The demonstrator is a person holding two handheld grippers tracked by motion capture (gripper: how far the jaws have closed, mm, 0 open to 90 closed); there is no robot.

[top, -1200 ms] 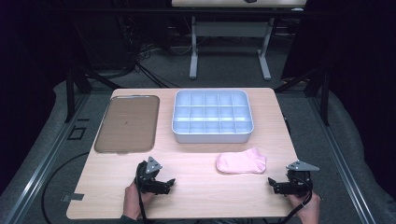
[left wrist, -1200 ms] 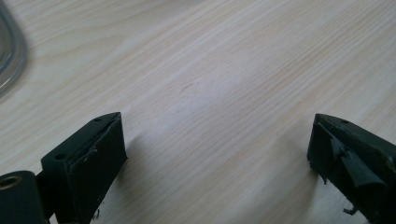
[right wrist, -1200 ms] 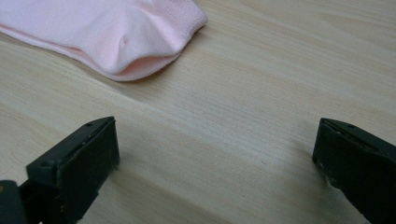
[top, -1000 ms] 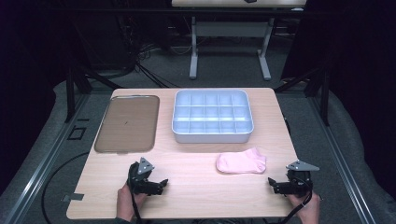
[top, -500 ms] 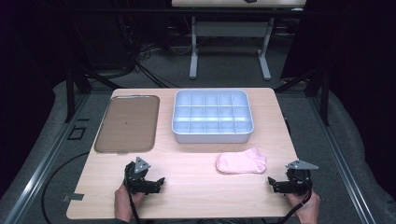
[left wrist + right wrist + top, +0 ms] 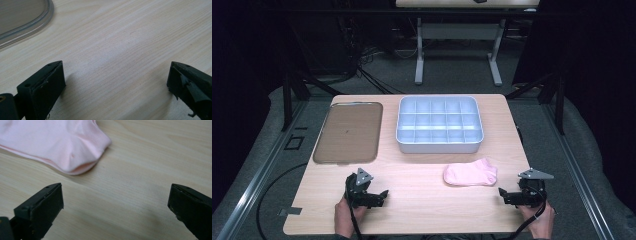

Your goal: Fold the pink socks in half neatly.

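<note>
On the pale wood-grain surface [image 6: 422, 170] over grey carpet lie a ribbed pink sock [image 6: 470, 173], a gridded tray [image 6: 439, 125] and a smoky lid [image 6: 348, 132], both grippers' fingers spread wide.

Pink sock [image 6: 470, 173] flat on table [image 6: 422, 210]

Sock [image 6: 57, 142] cut off by top and left edges in right gripper view, toe end out of frame. Tray [image 6: 23, 18] cropped at top-left corner in left gripper view. Forearms cut off by bottom edge in high view.
</note>
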